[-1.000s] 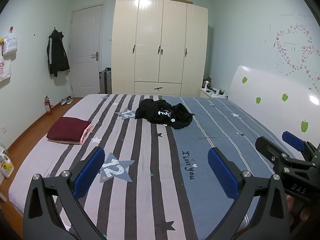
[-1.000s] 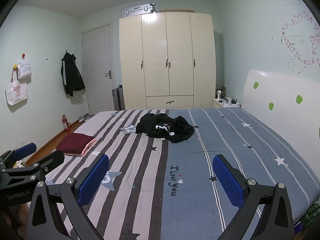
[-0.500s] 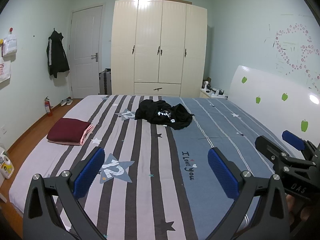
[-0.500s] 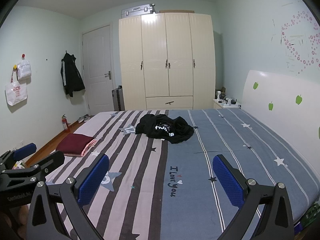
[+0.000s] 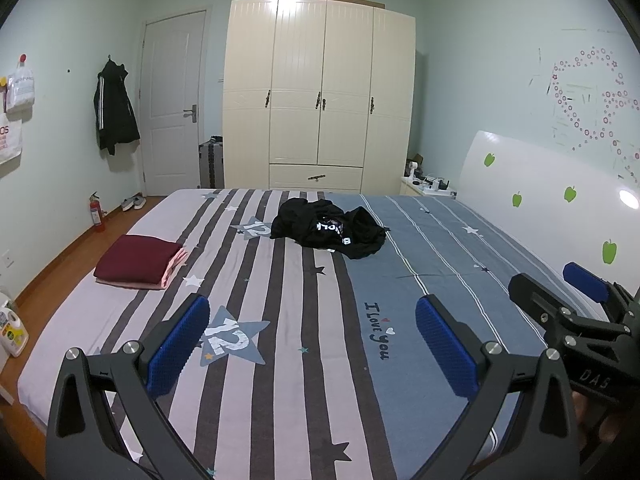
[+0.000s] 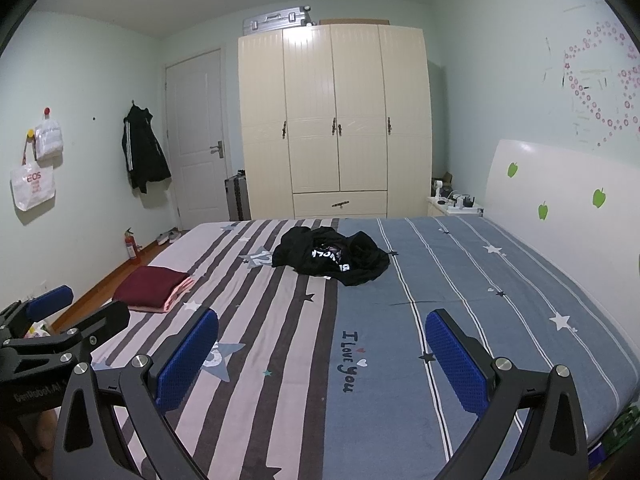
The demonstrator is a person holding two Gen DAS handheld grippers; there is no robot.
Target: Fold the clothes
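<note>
A crumpled black garment (image 5: 328, 228) (image 6: 332, 256) with white lettering lies near the far middle of the striped bed (image 5: 440, 248) (image 6: 460, 272). At the bed's left side sits a folded maroon piece on a pink one (image 5: 138, 260) (image 6: 152, 282). My left gripper (image 5: 312, 346) hovers open over the near part of the bed, holding nothing. My right gripper (image 6: 322, 362) is open and empty too, well short of the black garment. Each gripper shows in the other's view: the right gripper (image 5: 554, 286) at the right, the left gripper (image 6: 82, 306) at the left.
A cream wardrobe (image 5: 320, 92) stands beyond the bed, with a white door (image 5: 172, 104) and a suitcase (image 5: 211, 164) to its left. The white headboard (image 5: 560, 208) runs along the right. A fire extinguisher (image 5: 96, 212) and a detergent bottle (image 5: 12, 330) stand on the left floor.
</note>
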